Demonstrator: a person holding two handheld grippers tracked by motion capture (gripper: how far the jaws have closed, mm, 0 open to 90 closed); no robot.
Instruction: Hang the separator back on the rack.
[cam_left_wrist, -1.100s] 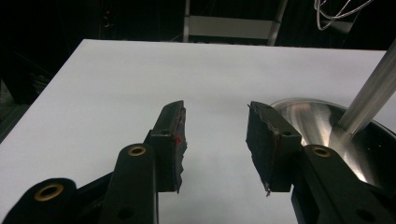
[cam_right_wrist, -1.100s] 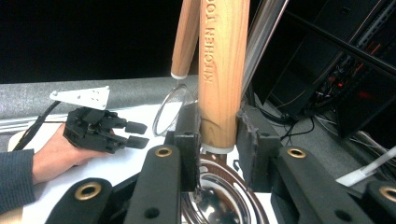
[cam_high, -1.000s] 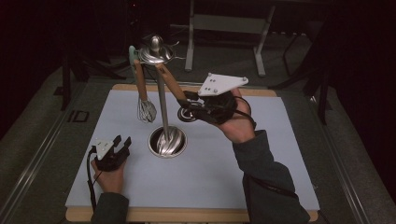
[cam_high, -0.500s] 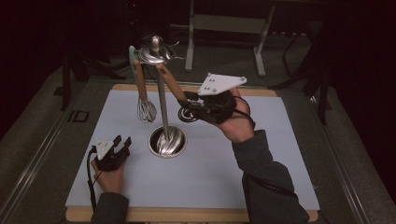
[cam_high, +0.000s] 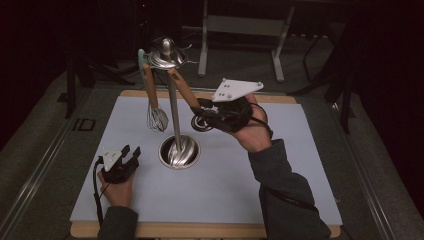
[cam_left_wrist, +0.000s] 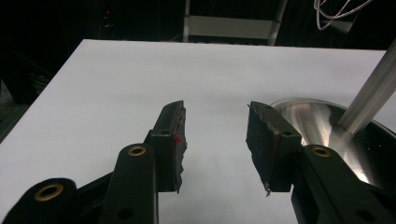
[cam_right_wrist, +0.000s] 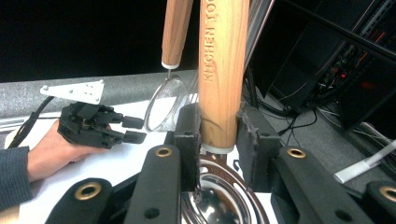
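— Ladle (cam_high: 186, 95) first: our right claw (cam_high: 206, 116) is closed on its wooden handle, low down near the metal bowl end (cam_right_wrist: 219, 200). In the right gripper view both pads press the wood just above the pale collar.

— And where does it hang?

— Its top end sits up at the round head (cam_high: 166, 57) of the steel rack, so the ladle leans out at a slant from there to our claw, above the counter (cam_high: 300, 165). We can't tell whether the hook is engaged or already free.

— What about our other claw?

— Our left claw (cam_high: 125, 159) rests low on the counter, jaws apart, holding nothing, just beside the rack's shiny base (cam_left_wrist: 322, 121). It is well apart from the ladle.

— What's around the grip?

— A whisk (cam_high: 156, 107) with a matching wooden handle hangs from the same head, on the far side of the pole (cam_high: 175, 117).

— So what could go wrong?

— We judge three risks. Pulling sideways while the top is caught could tip the whole rack, since nothing steadies its base. Swinging the ladle could knock the whisk off. And a smooth round handle held so low may twist in our pads as the weight shifts
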